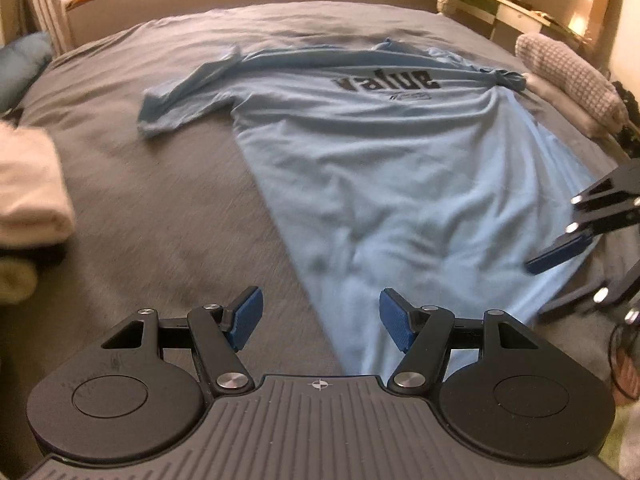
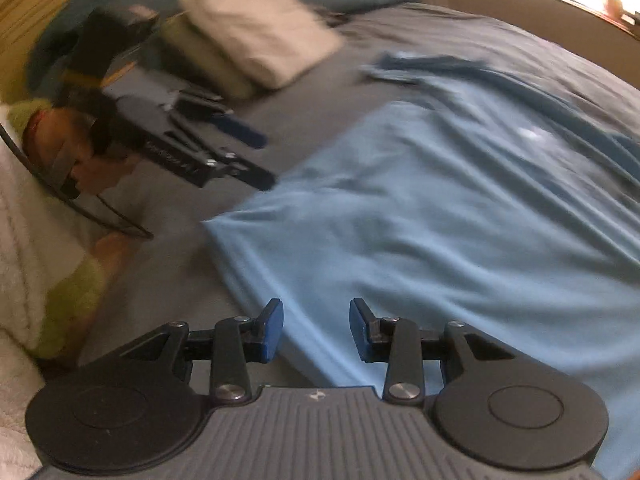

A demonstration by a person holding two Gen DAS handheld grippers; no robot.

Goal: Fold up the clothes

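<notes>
Shirt (image 1: 380, 152) lies flat on the bed (image 1: 152, 208), long axis running away from me. Both my grippers, left (image 1: 320, 318) and right (image 2: 316, 330), hang released and empty at its near hem; right sits nearer.

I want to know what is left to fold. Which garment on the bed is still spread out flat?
The light blue T-shirt with dark lettering lies open on the grey bedspread. The cream garment at the left edge is already folded into a stack.
</notes>
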